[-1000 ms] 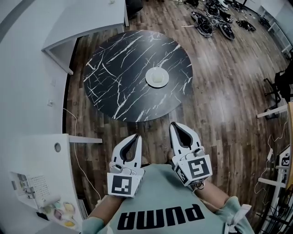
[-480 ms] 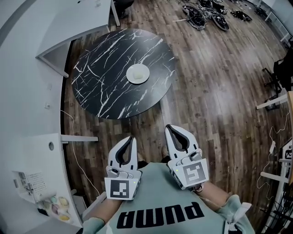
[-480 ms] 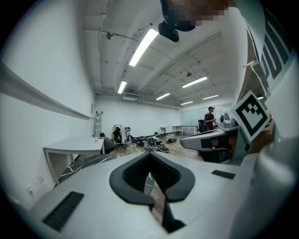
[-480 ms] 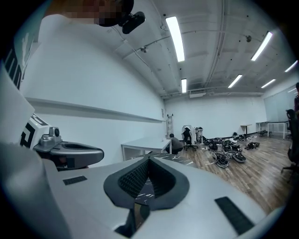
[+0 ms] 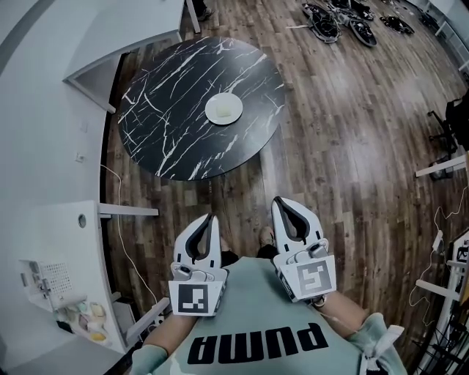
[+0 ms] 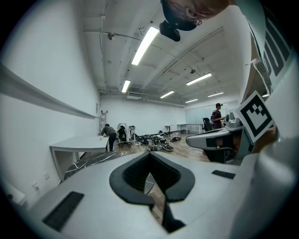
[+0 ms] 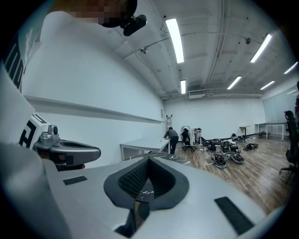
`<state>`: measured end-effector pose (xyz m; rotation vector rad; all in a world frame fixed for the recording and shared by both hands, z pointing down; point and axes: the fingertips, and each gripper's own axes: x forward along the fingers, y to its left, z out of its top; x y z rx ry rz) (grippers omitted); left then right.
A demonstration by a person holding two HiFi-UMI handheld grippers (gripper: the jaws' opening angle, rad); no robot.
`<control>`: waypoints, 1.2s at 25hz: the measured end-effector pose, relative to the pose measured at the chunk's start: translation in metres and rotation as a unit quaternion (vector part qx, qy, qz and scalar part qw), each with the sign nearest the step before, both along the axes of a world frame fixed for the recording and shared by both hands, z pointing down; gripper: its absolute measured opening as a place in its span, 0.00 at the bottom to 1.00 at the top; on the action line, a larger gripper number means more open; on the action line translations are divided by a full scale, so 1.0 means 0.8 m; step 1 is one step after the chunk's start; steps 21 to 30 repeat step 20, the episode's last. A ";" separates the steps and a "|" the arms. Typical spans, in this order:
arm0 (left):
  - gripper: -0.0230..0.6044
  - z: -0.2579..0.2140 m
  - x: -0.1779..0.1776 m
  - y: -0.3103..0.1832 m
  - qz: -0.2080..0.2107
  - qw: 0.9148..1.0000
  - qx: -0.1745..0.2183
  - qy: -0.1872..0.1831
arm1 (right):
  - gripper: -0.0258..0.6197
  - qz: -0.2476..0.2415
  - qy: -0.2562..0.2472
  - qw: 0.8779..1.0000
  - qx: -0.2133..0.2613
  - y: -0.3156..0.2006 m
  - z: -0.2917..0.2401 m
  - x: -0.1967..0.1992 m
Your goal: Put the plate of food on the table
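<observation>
Standing on the dark wooden floor [image 5: 344,161], well short of the round black marble counter [image 5: 168,132] that lies far ahead and to the left. On that counter, right of its middle, a white plate of pale food [image 5: 223,109], flat on the top and well apart from both claws. Holding the left claw [image 5: 210,217] near the chest, pointing forward, tips pressed together, nothing gripped, only the teardrop gap behind the tips. Same for the right claw [image 5: 279,199] just beside it to the right: tips meeting, empty, marker cube close against the mint shirt [image 5: 256,322]. Far left of the counter, a white desk [image 5: 124,33]; seen from the left claw's own view, a person [image 6: 110,132] bent at its far end. Far right on the floor, a heap of black gear [image 5: 341,18]. Near left, a white cabinet [image 5: 51,249] with small pale items below it
</observation>
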<state>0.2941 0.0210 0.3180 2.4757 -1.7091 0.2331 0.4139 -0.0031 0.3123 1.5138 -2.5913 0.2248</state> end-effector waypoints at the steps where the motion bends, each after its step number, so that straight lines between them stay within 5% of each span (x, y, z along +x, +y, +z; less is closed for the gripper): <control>1: 0.05 0.002 -0.003 0.001 -0.002 1.000 -0.003 0.001 | 0.05 0.000 0.000 1.000 -0.001 0.001 0.001 -0.002; 30: 0.05 -0.005 -0.060 -0.002 -0.004 1.000 0.006 0.009 | 0.05 0.006 0.008 1.000 0.007 0.006 -0.002 -0.055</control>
